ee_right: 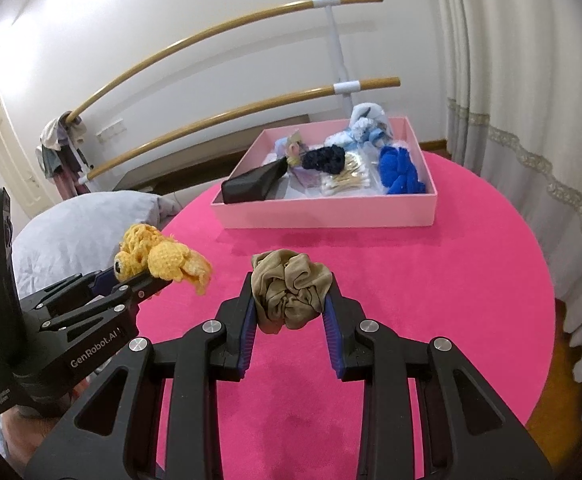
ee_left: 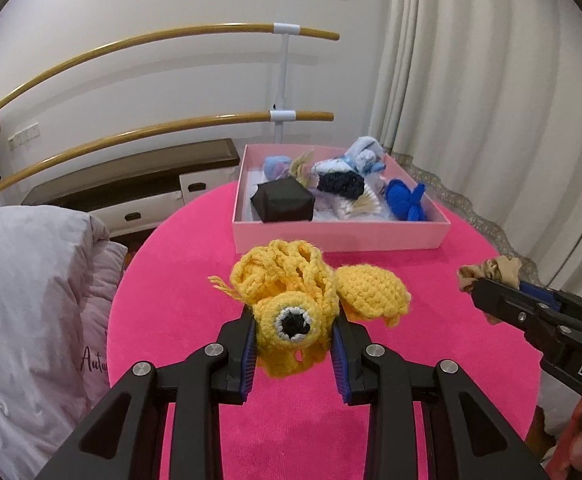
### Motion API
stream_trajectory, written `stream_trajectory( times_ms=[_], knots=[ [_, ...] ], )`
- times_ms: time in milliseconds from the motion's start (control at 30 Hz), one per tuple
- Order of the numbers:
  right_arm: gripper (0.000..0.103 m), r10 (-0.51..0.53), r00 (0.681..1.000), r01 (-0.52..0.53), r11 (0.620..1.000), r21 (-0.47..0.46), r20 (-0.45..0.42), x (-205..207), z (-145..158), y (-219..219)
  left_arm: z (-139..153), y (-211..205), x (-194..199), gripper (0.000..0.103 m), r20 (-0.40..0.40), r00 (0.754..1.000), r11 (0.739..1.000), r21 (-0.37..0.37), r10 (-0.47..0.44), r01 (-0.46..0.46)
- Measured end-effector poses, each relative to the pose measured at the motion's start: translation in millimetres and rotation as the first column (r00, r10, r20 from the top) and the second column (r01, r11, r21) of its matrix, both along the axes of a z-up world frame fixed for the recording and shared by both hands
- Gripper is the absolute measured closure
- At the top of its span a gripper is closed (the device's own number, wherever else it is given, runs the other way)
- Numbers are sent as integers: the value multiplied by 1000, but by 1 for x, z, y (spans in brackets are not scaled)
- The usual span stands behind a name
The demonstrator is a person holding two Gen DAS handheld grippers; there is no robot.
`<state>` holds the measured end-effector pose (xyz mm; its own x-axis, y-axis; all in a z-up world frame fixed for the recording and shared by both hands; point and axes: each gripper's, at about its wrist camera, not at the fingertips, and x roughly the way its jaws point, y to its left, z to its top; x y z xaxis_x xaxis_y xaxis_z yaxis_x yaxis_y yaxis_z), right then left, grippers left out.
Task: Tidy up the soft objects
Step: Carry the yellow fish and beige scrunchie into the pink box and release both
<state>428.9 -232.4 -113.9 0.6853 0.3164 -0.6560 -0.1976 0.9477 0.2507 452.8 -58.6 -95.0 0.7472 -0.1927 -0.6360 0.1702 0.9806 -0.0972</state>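
Observation:
My left gripper point(ee_left: 294, 330) is shut on a yellow crocheted toy point(ee_left: 291, 292) with one black-and-white eye, held above the pink table point(ee_left: 299, 420). It also shows in the right wrist view point(ee_right: 159, 262). My right gripper point(ee_right: 290, 300) is shut on a crumpled beige scrunchie point(ee_right: 289, 290), held above the table; it shows at the right in the left wrist view point(ee_left: 487, 272). A pink box point(ee_left: 339, 236) stands at the table's far side. It holds a blue felt piece point(ee_left: 405, 198), a dark crocheted item point(ee_left: 341, 183), a black box point(ee_left: 283, 201) and other soft things.
A grey pillow point(ee_left: 31, 300) lies left of the table. Two wooden barre rails point(ee_left: 151, 132) run along the wall behind, with a low dark cabinet point(ee_left: 139, 184) under them. White curtains point(ee_left: 491, 100) hang at the right.

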Motion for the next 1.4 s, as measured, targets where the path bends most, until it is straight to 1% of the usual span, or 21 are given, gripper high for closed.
stream_trajectory(
  times_ms=[133,233,400,567,667,767,933,1100,1400],
  knots=[
    [75,4,1000,-4,1000,3,24,7,13,-4,16,7,8,75,24,1000,1000,-10,3,-2],
    [75,0,998,1,1000,-9,58,21,31,-9,32,11,23,75,49,999,1000,-15,9,-9],
    [75,-4,994,6,1000,-18,111,56,64,-17,56,14,49,75,81,997,999,-37,9,-6],
    [74,12,992,-9,1000,-27,129,94,87,-16,70,11,72,75,100,995,999,-49,3,2],
    [74,17,992,-13,999,-32,129,117,95,-16,77,6,98,75,94,996,998,-60,-4,10],
    [74,13,993,-7,999,-49,114,141,96,-16,80,1,125,74,88,996,998,-58,-8,13],
    [74,12,997,-7,998,-56,78,177,91,-17,80,-10,172,74,54,998,997,-69,-17,21],
    [74,13,998,-10,998,-63,54,198,83,-19,78,-20,212,74,37,999,997,-70,-34,37],
    [74,7,1000,-6,998,-65,11,227,66,-25,66,-34,265,74,7,998,996,-65,-55,55]
  ],
)
